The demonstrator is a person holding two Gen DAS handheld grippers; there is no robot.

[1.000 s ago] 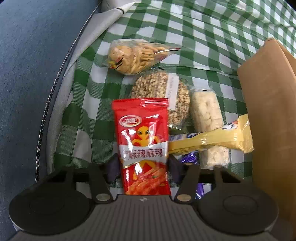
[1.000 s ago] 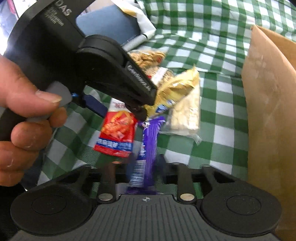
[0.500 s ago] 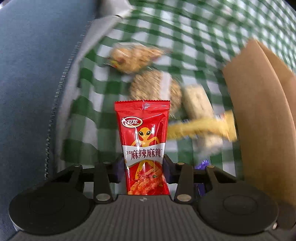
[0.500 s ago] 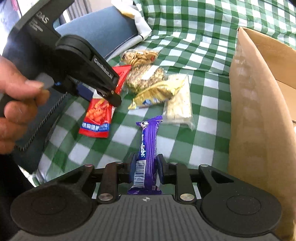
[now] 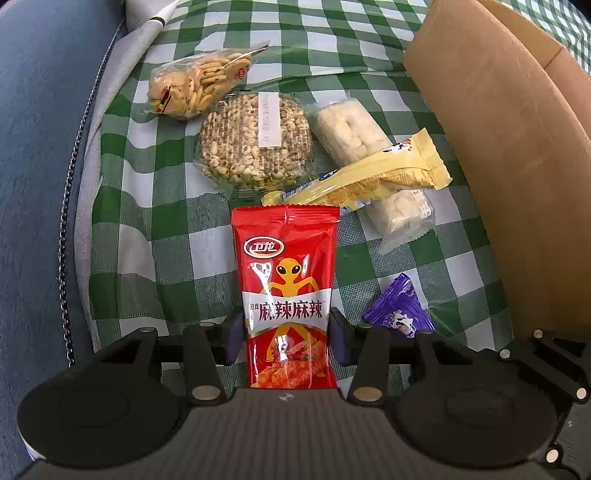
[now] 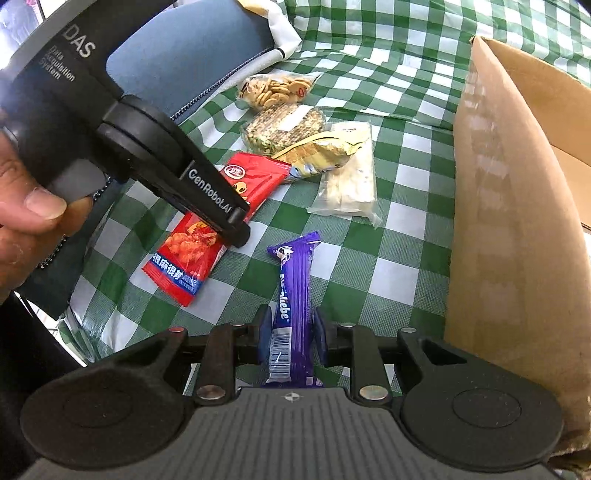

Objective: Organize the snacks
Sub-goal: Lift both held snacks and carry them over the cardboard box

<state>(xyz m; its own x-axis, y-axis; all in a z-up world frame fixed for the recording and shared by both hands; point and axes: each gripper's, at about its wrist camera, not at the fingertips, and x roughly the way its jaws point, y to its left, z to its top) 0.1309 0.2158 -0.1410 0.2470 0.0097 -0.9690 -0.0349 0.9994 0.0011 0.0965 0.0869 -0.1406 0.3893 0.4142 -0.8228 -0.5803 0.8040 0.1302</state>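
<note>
My left gripper [image 5: 286, 332] is shut on a red spicy-snack packet [image 5: 286, 280] and holds it above the checked cloth; the packet also shows in the right wrist view [image 6: 218, 221]. My right gripper [image 6: 291, 332] is shut on a purple chocolate bar [image 6: 295, 291], whose tip shows in the left wrist view [image 5: 400, 310]. On the cloth lie a bag of small biscuits [image 5: 199, 83], a round puffed-grain cake [image 5: 255, 138], a white rice bar [image 5: 369, 162] and a yellow packet [image 5: 373, 177] across it. An open cardboard box [image 5: 491, 122] stands to the right.
The green-and-white checked cloth [image 5: 166, 221] covers a blue cushioned surface [image 5: 37, 147] with a zip along its left edge. The box wall [image 6: 517, 221] stands close on the right of both grippers. A white pen-like object [image 5: 155, 22] lies at the far left.
Both grippers have lifted and pulled back with their snacks. The red packet and the purple bar are now clear of the pile, and the box looks nearer on the right.
</note>
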